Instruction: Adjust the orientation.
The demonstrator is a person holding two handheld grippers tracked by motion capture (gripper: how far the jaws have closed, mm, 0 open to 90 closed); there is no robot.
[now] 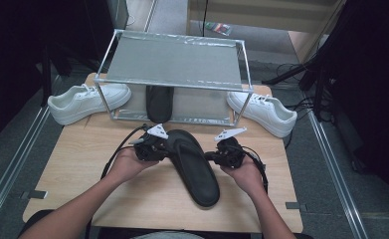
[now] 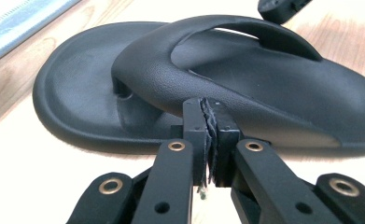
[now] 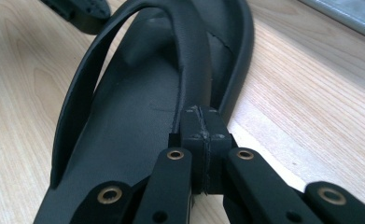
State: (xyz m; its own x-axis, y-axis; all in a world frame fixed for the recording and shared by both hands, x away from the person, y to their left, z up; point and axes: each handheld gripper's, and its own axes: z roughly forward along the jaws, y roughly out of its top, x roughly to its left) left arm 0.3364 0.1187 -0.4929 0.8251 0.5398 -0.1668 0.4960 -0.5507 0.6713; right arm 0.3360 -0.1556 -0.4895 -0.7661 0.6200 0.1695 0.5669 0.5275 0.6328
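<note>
A wooden table point(image 1: 107, 164) carries a metal-framed shoe rack point(image 1: 174, 74) at its far edge, a white sneaker point(image 1: 87, 102) at the rack's left end and another white sneaker point(image 1: 264, 113) at its right, with one black sandal point(image 1: 159, 102) already lying on the rack's lower shelf. On the near half of the table, between the person's hands, lies a second black flip-flop point(image 1: 194, 167), its long axis running from far-left toe to near-right heel, sole flat on the wood. The left gripper point(image 1: 154, 147) sits at the flip-flop's left flank near the toe end; in the left gripper view its jaws are pressed together, empty, their tips just at the outer edge of the strap point(image 2: 227, 70). The right gripper point(image 1: 217, 157) sits at the right flank, slightly nearer the heel, and its jaws are likewise closed on nothing, their tips right beside the strap's other arm point(image 3: 194, 65). Both tools flank the sandal about evenly, so either could take the strap; the rack lies straight beyond the toe, and the jaws would have to part first.
</note>
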